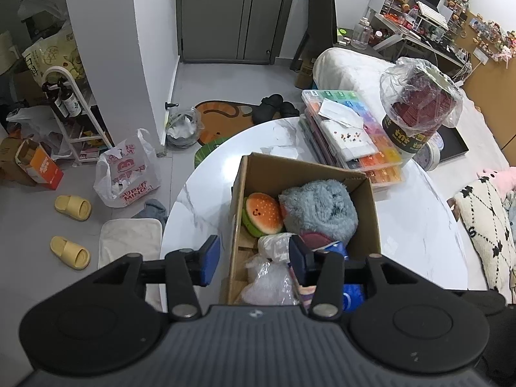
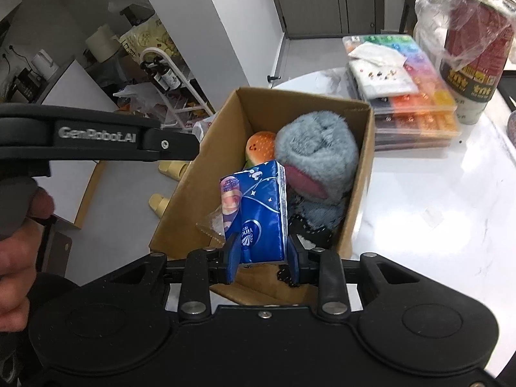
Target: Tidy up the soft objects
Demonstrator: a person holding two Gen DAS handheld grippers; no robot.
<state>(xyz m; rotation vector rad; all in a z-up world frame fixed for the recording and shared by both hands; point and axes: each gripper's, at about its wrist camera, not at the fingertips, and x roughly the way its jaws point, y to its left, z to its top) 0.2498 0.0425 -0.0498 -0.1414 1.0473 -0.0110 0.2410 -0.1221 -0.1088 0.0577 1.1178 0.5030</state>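
Note:
An open cardboard box (image 1: 258, 167) (image 2: 251, 103) stands on the white marble table (image 1: 419, 225). Inside lie a burger plush (image 1: 262, 214) (image 2: 261, 146), a grey fluffy plush (image 1: 319, 208) (image 2: 317, 148) and clear plastic bags (image 1: 267, 277). My right gripper (image 2: 262, 258) is shut on a blue tissue pack (image 2: 261, 216) and holds it above the box's near end. My left gripper (image 1: 254, 262) is open and empty, straddling the box's left wall at its near end. The left gripper's body shows at the left of the right wrist view (image 2: 96, 138).
Stacked bead organiser cases (image 1: 351, 135) (image 2: 406, 90) and a tall tin under a plastic bag (image 1: 419, 109) (image 2: 474, 48) stand behind the box. On the floor at left lie yellow slippers (image 1: 71, 229), a shopping bag (image 1: 125, 174) and a white rack (image 1: 71, 113).

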